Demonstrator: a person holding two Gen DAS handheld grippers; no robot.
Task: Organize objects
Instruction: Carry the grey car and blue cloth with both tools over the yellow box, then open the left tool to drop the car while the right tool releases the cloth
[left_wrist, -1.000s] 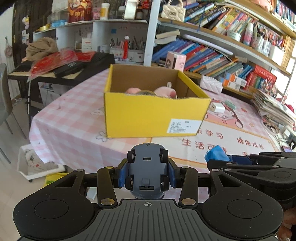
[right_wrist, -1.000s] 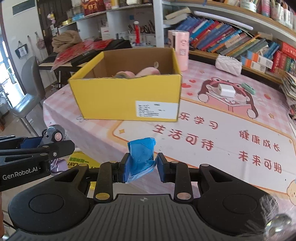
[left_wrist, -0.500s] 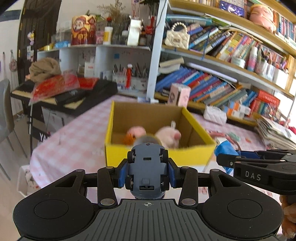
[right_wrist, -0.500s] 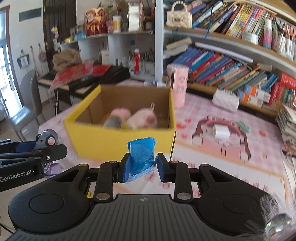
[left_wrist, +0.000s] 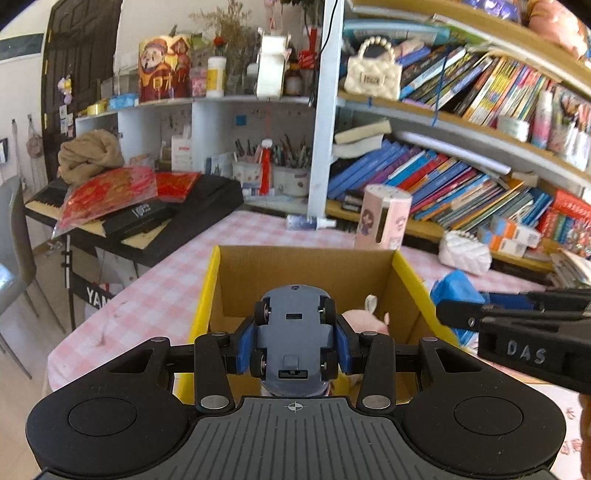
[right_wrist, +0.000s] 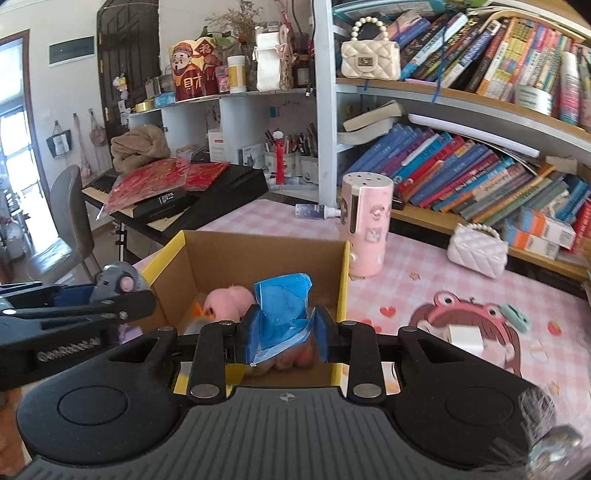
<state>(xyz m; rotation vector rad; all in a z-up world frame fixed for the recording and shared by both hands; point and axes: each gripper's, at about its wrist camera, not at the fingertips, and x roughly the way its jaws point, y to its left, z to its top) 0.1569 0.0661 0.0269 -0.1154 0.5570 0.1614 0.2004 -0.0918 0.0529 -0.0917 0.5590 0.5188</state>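
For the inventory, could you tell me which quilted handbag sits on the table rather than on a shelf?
The white quilted handbag, on the pink tablecloth beside the lower books; the cream handbag stands on the upper shelf.

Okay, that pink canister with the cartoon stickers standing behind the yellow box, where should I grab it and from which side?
Grip the pink canister around its middle, coming in level from the near side. It stands upright, tall and round, so its side walls suit opposed fingers best. The yellow box crowds its lower left; stay above that rim.

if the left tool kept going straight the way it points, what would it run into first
Probably the pink plush toy lying in the yellow box, or the box's cardboard floor beside it. The left tool, gripping the toy car, points down into the open box; depth is hard to judge.
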